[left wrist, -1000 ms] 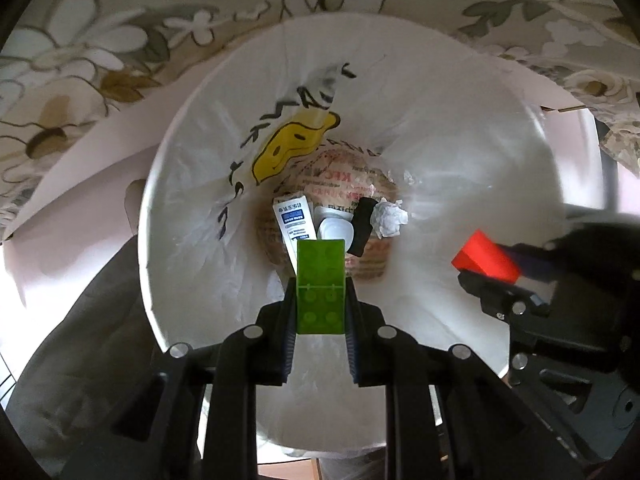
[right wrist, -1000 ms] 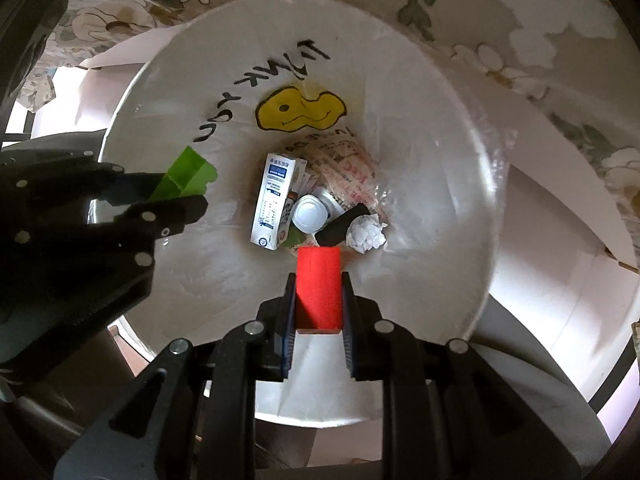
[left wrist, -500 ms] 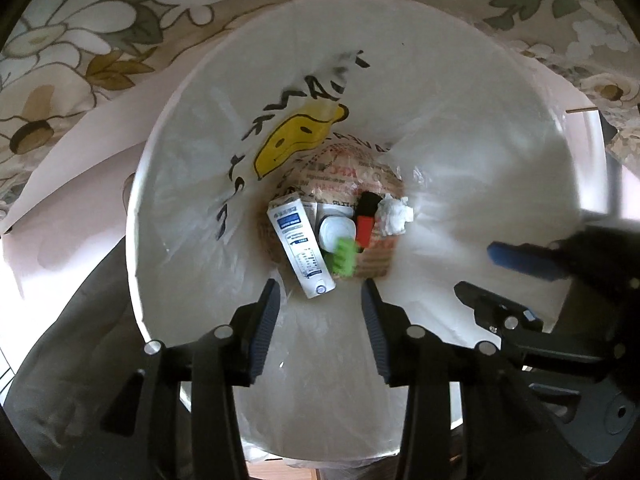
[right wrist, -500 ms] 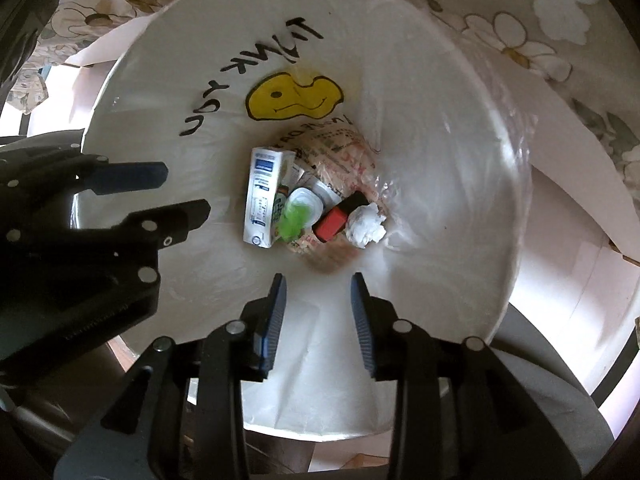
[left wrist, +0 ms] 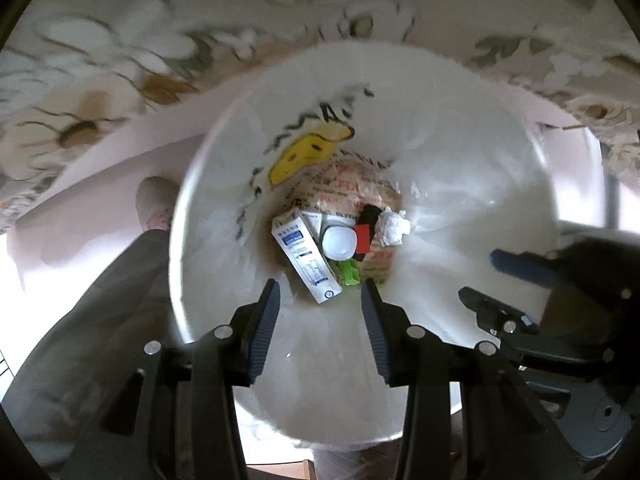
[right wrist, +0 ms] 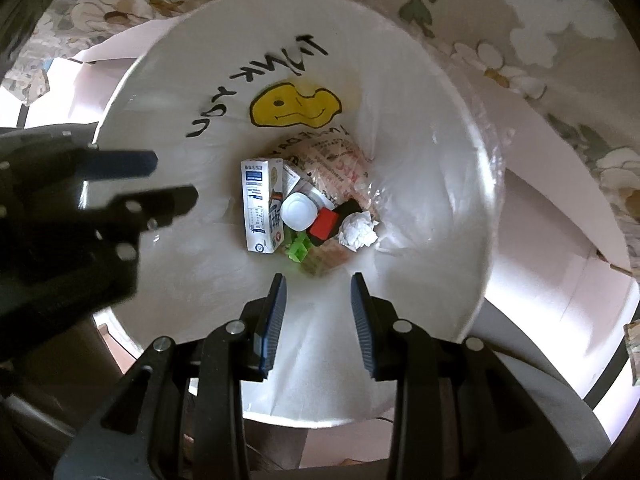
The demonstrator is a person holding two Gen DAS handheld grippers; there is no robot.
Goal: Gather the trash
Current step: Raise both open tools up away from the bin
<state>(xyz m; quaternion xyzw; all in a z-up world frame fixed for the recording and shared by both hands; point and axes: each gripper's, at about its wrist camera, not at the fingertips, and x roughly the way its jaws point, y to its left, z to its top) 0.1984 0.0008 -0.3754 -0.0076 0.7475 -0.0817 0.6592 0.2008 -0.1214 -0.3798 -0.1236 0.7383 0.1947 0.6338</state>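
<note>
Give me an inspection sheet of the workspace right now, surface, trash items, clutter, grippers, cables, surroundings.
Surface: floral cloth beside the bin.
Job's things: white lined bin holds carton, white cap, red block, green block, crumpled tissue.
Clutter: printed wrapper at the bottom.
Grippers: left gripper and right gripper open, empty, above the bin.
Cables: nothing seen.
Surroundings: a person's trouser leg.

Bright daylight glare at the edges, left view motion-blurred (upper part most), fisheye-bent rims
</note>
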